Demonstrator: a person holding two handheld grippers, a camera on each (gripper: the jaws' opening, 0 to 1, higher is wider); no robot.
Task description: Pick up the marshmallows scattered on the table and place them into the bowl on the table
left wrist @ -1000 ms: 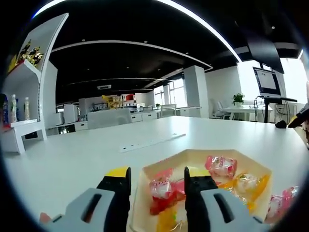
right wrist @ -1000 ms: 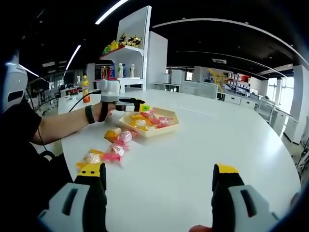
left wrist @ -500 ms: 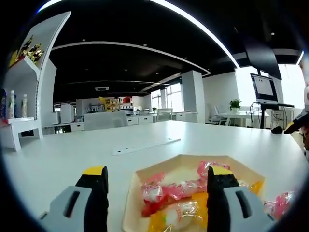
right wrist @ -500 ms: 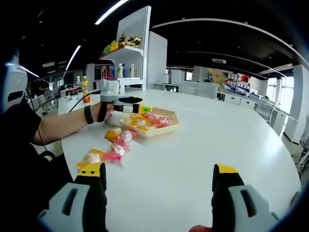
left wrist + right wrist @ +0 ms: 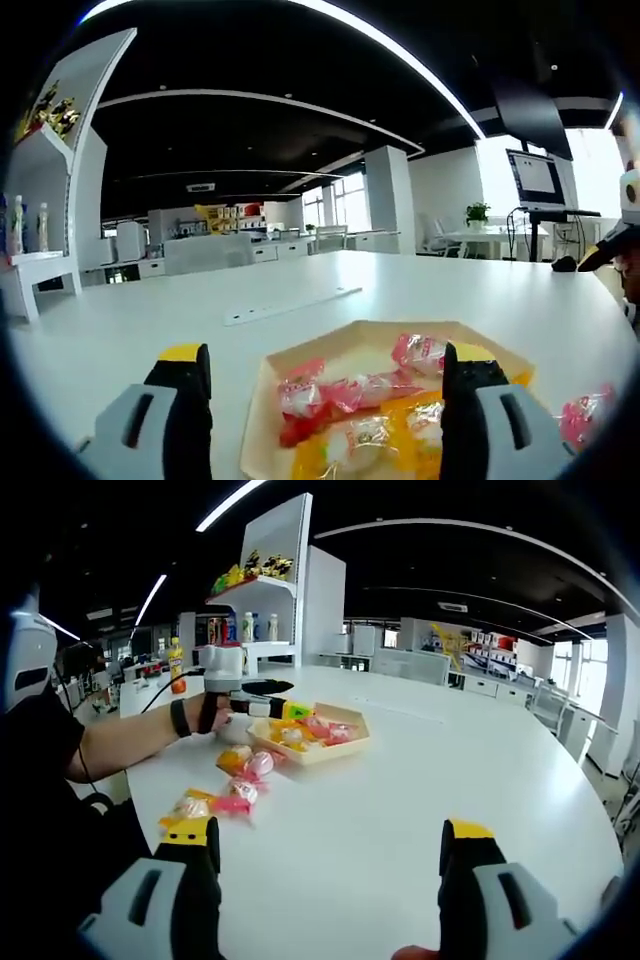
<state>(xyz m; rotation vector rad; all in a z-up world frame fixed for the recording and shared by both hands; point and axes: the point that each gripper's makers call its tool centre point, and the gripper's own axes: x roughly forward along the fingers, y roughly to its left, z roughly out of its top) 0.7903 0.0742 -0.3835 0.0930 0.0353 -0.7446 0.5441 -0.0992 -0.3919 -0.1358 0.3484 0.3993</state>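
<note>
A long white table point(image 5: 400, 780) runs through an open office. The bowl point(image 5: 360, 345) sits on it with wrapped marshmallows point(image 5: 345, 395) inside; the left gripper point(image 5: 325, 365) hangs above it, jaws wide and empty. More marshmallows point(image 5: 235, 780) lie beside the bowl point(image 5: 345, 745). The right gripper point(image 5: 330, 842) is wide, empty, well apart.

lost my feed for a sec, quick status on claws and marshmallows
Both claws open, empty: left claw over the bowl, right claw above bare table. Wrapped marshmallows loose beside the bowl. Nothing in the way.
</note>
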